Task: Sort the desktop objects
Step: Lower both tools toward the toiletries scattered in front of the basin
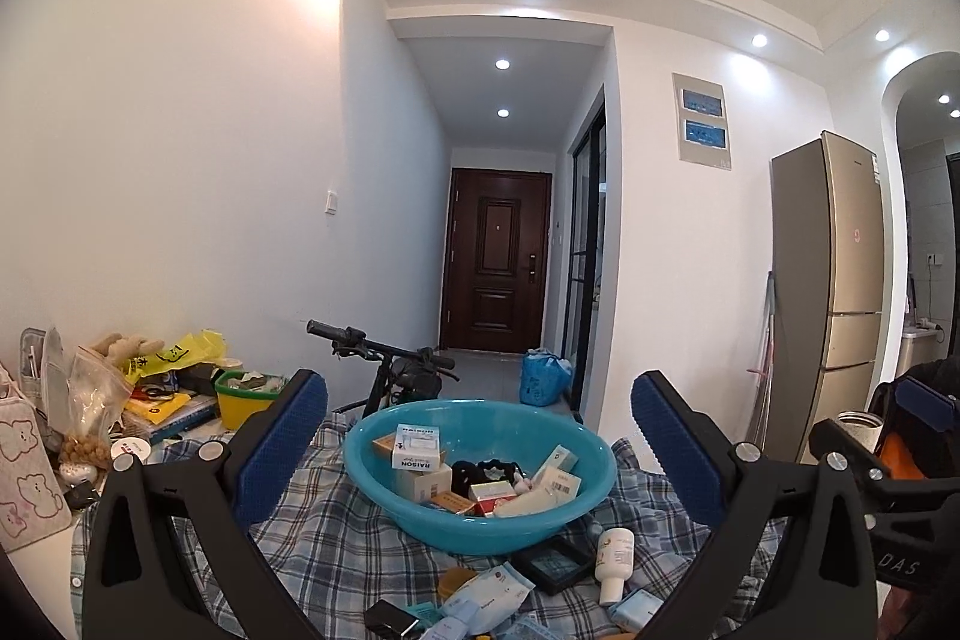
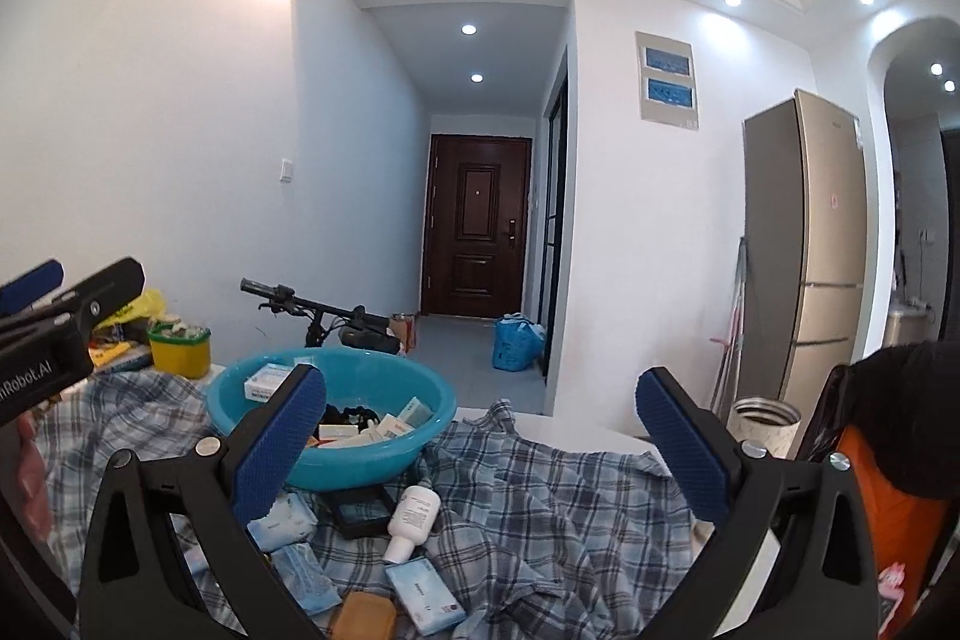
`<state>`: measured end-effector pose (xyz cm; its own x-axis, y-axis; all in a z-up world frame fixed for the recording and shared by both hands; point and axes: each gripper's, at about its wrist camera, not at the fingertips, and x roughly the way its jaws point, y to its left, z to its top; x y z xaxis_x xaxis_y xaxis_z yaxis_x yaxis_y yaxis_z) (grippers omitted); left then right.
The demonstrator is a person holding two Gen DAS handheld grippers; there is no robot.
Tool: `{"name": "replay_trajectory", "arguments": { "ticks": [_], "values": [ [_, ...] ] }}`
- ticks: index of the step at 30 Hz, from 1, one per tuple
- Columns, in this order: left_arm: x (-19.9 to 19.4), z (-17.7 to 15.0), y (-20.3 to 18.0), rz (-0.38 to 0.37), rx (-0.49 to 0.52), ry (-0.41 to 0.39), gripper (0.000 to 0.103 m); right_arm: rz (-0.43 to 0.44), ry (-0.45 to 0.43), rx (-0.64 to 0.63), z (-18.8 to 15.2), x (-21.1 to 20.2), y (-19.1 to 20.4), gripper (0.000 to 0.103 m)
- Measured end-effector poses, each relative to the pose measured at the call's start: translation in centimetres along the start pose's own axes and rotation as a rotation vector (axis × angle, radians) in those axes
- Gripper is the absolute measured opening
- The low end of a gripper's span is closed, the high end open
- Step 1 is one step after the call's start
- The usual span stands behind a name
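White plastic lotion bottle is looking light and slippery; we are holding both claws, left claw and right claw, spread empty, judging its stiff body the best hold

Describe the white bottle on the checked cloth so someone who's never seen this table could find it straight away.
Start at the big turquoise basin on the checked cloth. Just in front of it, beside a flat black case, lies the white bottle, on its side with its cap pointing toward the viewer. It is the only bottle there; the neighbours are flat pale-blue packets.

basin partly hidden behind hand-held gripper.
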<state>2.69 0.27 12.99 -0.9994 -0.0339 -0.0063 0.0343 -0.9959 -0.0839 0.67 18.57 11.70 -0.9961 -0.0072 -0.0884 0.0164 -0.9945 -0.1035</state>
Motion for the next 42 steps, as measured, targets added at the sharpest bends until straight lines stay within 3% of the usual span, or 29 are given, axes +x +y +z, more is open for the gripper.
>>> {"name": "replay_trajectory", "arguments": {
  "ticks": [7, 14, 26, 42],
  "values": [
    [-0.2, 1.1, 0.3, -0.012, 0.012, 0.011, 0.103, 0.020, -0.005, 0.045, 0.8, -0.1, -0.3, 0.103],
    [-0.1, 1.1, 0.4, 0.021, 0.038, 0.047, 0.103, -0.140, -0.043, 0.112, 0.8, -1.3, -0.8, 0.103],
    [-0.4, 0.9, 0.2, 0.026, 0.044, 0.044, 0.103, -0.026, 0.034, 0.110, 0.1, -1.0, -0.5, 0.103],
    [0.8, 0.3, 0.2, 0.043, 0.054, 0.112, 0.103, -0.013, 0.078, 0.083, -0.2, -0.4, 0.2, 0.103]
  ]
}}
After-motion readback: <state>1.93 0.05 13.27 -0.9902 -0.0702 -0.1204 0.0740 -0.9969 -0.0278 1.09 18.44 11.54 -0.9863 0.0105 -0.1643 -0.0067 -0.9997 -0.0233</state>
